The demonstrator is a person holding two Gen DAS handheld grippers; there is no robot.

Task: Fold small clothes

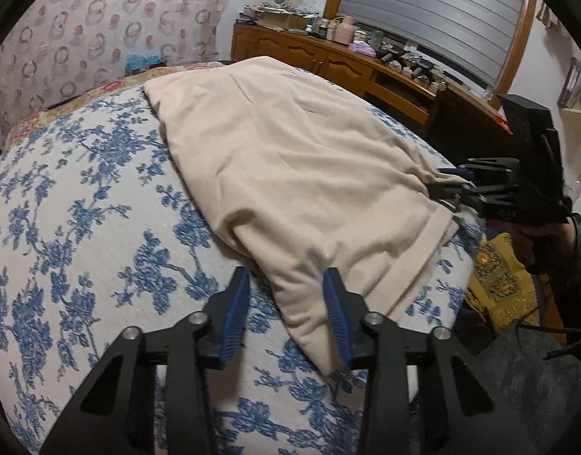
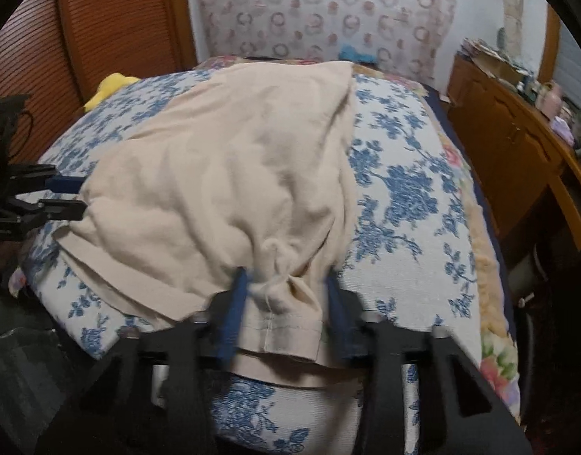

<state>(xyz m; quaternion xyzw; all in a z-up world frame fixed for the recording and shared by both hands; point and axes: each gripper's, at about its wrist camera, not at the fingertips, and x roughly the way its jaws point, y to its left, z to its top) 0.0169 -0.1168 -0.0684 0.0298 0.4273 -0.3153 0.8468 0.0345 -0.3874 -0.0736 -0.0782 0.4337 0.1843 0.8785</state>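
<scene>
- Left gripper [image 1: 286, 295] fingers gape at the cloth's [image 1: 290, 174] near corner on the bed [image 1: 82, 208] — gripping nothing.
- Right gripper [image 2: 286, 295] fingers straddle bunched hem; whether they pinch it, I cannot tell.
- Step: grasping corners — next, likely close, lift, fold away.

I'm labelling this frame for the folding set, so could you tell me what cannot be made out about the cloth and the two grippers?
- Right wrist view: the right gripper is motion-blurred, so whether its pads press the bunched beige garment is unclear.
- Left wrist view: the left gripper straddles the garment's corner; contact cannot be told.
- Both views: the garment's type is unreadable, folds hiding its shape.
- Left wrist view: items on the wooden dresser are too small.
</scene>
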